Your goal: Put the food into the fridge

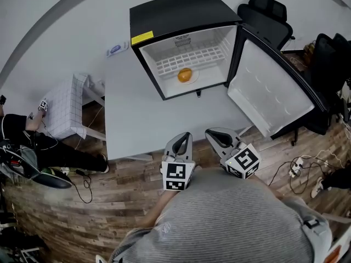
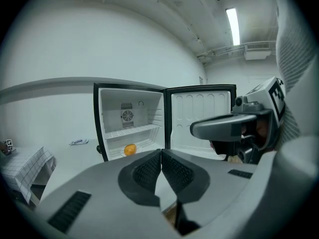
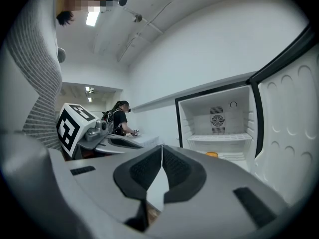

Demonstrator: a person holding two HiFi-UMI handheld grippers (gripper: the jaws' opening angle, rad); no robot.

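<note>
Fridge door (image 1: 269, 86) wide beyond table (image 1: 141, 116) edge

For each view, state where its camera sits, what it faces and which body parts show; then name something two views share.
Head view: on the person's head, looking steeply down at the open fridge on the table; torso, left gripper, right gripper show.
Left gripper view: on the left gripper, facing the fridge over shut jaws; right gripper at right.
Right gripper view: on the right gripper, facing the fridge; left gripper at left.
Shared: all views show the orange food in the fridge.
</note>
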